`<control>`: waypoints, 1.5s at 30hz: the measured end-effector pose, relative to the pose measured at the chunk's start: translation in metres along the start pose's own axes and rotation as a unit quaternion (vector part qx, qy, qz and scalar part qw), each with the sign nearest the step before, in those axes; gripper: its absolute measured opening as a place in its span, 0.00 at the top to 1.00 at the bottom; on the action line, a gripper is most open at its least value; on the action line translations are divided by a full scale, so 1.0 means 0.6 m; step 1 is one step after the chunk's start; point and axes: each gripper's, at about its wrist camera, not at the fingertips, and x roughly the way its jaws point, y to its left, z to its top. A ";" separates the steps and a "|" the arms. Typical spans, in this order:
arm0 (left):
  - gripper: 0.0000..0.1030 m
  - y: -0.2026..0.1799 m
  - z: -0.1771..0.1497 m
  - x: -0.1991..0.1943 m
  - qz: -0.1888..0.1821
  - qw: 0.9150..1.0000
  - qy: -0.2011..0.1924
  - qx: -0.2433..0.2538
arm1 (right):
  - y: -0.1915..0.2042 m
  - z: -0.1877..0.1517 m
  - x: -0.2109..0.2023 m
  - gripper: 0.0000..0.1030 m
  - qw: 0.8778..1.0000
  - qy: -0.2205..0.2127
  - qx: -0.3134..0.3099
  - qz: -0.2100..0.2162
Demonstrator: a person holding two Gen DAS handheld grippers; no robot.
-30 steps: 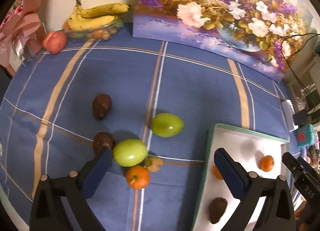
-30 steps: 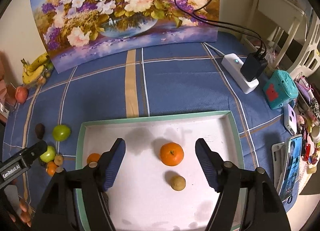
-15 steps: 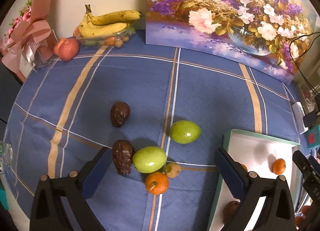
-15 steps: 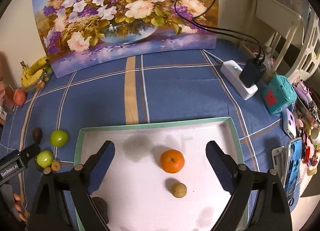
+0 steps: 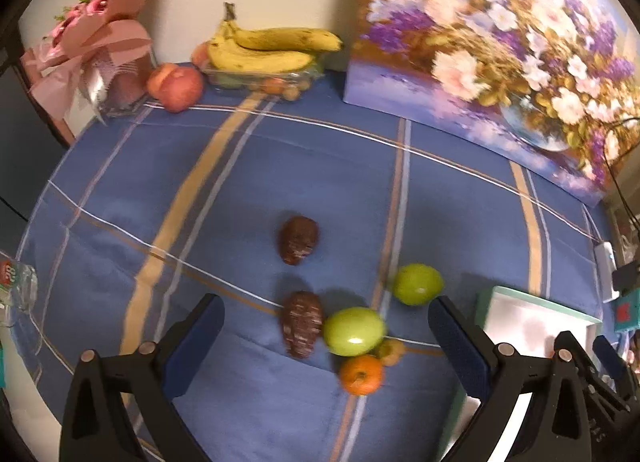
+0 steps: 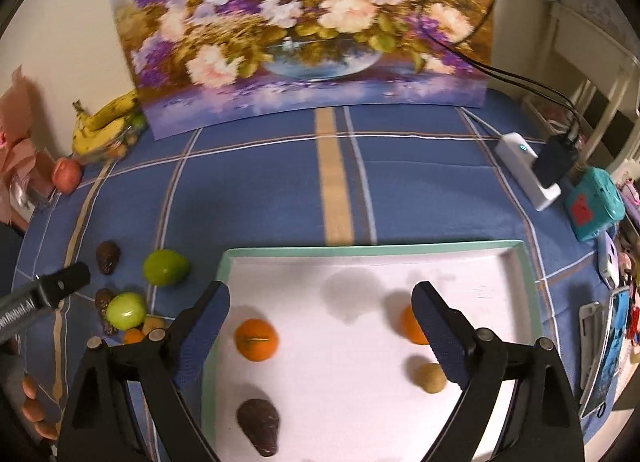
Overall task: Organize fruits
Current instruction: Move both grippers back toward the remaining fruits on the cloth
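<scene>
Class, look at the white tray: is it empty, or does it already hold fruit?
Not empty. The white tray holds two oranges, a dark brown fruit and a small tan fruit; much of its floor remains bare.

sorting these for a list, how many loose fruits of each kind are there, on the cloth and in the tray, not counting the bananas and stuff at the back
green apples: 2
oranges: 3
dark brown fruits: 3
small tan fruits: 2
total: 10, with 4 in the tray and 6 on the cloth
</scene>
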 end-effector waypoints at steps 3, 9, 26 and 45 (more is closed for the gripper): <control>0.00 0.029 0.002 -0.001 0.011 1.000 -0.012 -0.006 | 0.024 -0.001 -0.001 0.10 1.000 -0.011 -0.016 0.017; 0.00 0.104 0.017 -0.011 0.010 0.999 -0.036 -0.040 | 0.079 -0.001 0.004 0.10 0.998 -0.014 -0.049 0.032; 0.00 0.205 0.056 0.009 -0.070 0.992 -0.015 -0.103 | 0.189 0.015 0.013 0.10 0.991 0.005 -0.090 0.099; 0.01 0.144 0.101 0.110 -0.079 0.995 0.034 -0.043 | 0.214 0.040 0.100 0.10 0.991 0.052 -0.102 0.073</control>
